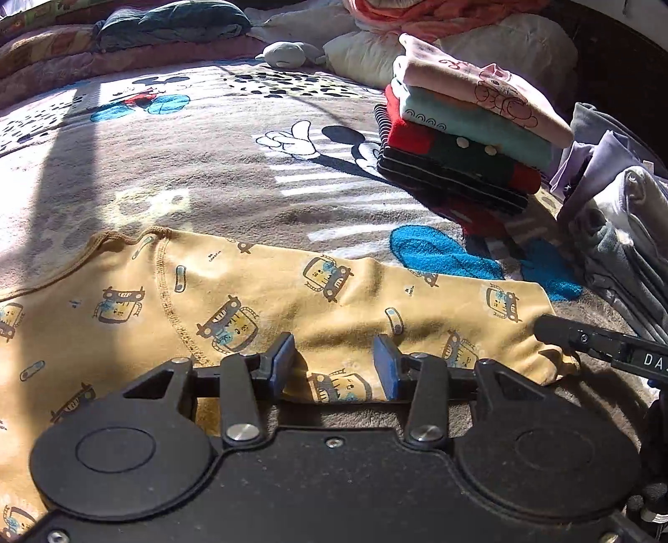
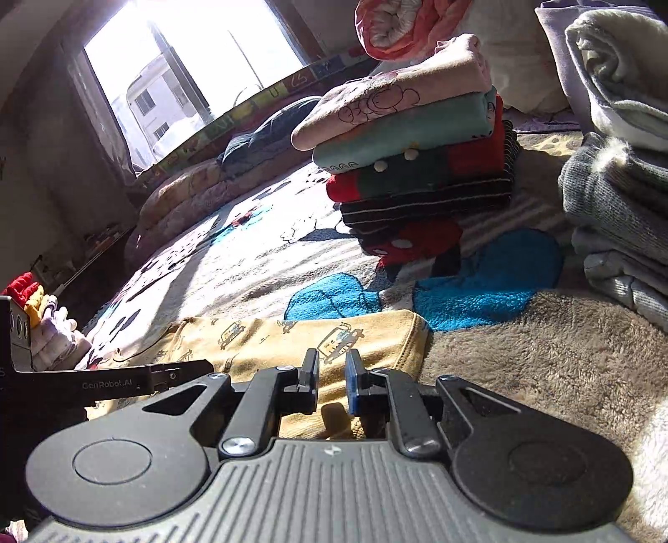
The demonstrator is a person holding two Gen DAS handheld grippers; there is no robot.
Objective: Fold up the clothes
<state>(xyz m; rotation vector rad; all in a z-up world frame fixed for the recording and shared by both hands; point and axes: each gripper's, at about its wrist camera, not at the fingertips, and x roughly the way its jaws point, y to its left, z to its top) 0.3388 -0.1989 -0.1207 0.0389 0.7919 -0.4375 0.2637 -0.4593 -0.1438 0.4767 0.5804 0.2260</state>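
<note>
A yellow garment (image 1: 259,292) printed with little cars lies flat on the cartoon-print blanket (image 1: 200,167), neckline to the left and sleeve stretching right. My left gripper (image 1: 334,361) is open, its blue pads straddling the sleeve's near edge with cloth lying between them. My right gripper (image 1: 542,328) reaches in at the sleeve's cuff end. In the right wrist view the right gripper (image 2: 332,376) has its jaws nearly together with a fold of the yellow garment (image 2: 375,334) standing between them. The left gripper (image 2: 183,369) enters low from the left.
A stack of folded clothes (image 1: 459,138) (image 2: 417,158) stands on the blanket beyond the garment. Grey and lilac clothes (image 1: 618,234) (image 2: 618,200) pile up at the right. Pillows and bedding (image 1: 167,25) line the far edge. A bright window (image 2: 188,71) is at the back left.
</note>
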